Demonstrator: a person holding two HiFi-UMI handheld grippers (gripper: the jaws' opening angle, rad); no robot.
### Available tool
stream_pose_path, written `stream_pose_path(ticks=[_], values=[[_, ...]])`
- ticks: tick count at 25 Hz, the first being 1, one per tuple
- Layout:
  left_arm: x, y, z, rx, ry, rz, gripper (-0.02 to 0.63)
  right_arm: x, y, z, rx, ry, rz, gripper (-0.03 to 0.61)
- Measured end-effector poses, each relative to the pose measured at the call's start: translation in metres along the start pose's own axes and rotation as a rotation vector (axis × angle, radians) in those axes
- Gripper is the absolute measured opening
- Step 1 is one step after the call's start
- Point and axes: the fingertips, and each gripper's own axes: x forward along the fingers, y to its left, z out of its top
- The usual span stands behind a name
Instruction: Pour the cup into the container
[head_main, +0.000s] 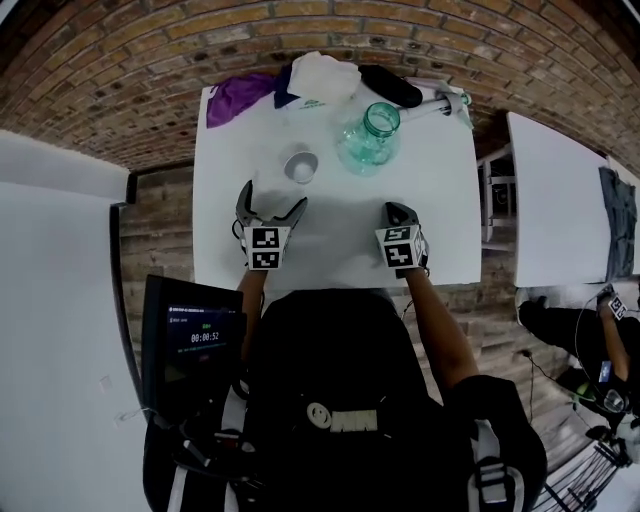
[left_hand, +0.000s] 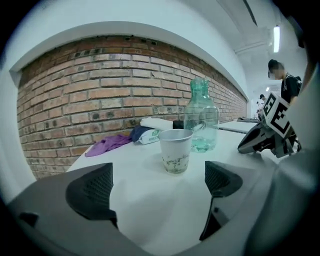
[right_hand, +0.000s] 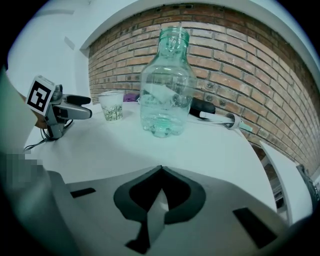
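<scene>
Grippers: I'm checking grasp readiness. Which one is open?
The left gripper: its jaws stand wide apart, facing the cup; the right gripper is shut.

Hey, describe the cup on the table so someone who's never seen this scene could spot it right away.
Find the white table against the brick wall. Towards its middle, just left of the clear greenish bottle, stands the cup. It alone is small, white and open-topped, with a leafy print near its base.

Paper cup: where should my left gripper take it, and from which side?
Probably take the paper cup around its mid-wall, coming level from the near side, where the open left gripper faces it. It stands upright and tapers downward, and the bottle stands just beyond it on the right.
</scene>
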Motion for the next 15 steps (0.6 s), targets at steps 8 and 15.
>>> stream_pose_path(ticks=[8, 15], values=[[-0.060, 0.000, 0.017, -0.018, -0.086, 0.156, 0.009, -0.004, 0.004, 0.005, -0.077, -0.049, -0.007, 0.005], [-0.098, -0.028, 0.009, -0.035, -0.032, 0.165, 0.005, -0.014, 0.027, -0.010, -0.127, -0.033, 0.086, 0.005]])
